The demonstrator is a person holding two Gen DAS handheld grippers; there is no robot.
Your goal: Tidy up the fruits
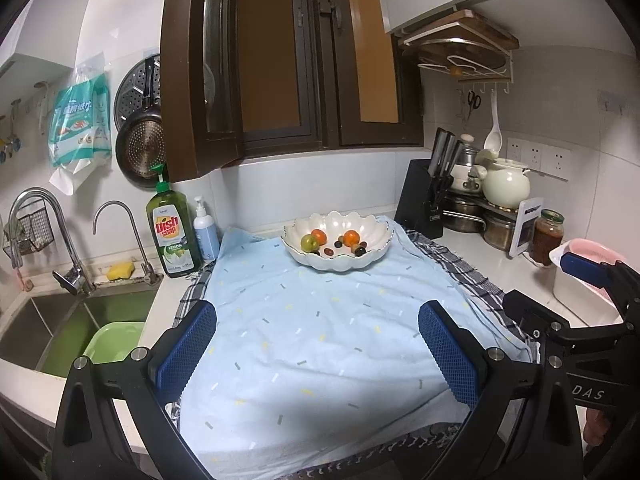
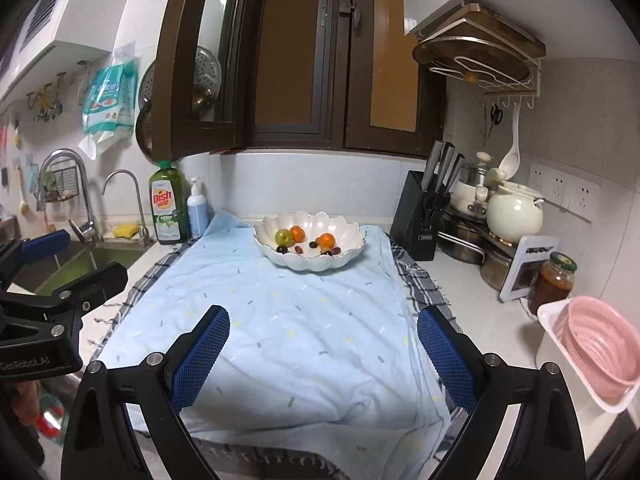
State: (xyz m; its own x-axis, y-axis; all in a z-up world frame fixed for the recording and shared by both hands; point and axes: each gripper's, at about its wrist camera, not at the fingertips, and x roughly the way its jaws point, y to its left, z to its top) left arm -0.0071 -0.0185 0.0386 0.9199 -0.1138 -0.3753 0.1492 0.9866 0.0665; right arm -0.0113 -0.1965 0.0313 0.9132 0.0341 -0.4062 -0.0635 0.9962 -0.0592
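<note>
A white scalloped bowl (image 1: 374,236) (image 2: 348,240) stands at the far end of a light blue cloth (image 1: 320,340) (image 2: 300,332). In it lie a green fruit (image 1: 309,242) (image 2: 283,235), two orange fruits (image 1: 319,236) (image 2: 297,233) and several small dark fruits (image 1: 329,251) (image 2: 298,249). My left gripper (image 1: 318,346) hangs open over the near part of the cloth, nothing between its blue pads. My right gripper (image 2: 324,350) is open too, also well short of the bowl. Each gripper shows at the edge of the other's view.
A sink (image 1: 60,320) with a green basin (image 1: 116,340) lies left, dish soap bottle (image 1: 173,232) beside it. At the right stand a knife block (image 2: 420,220), pots, a jar (image 2: 554,282) and a pink colander (image 2: 600,344) in a white tub.
</note>
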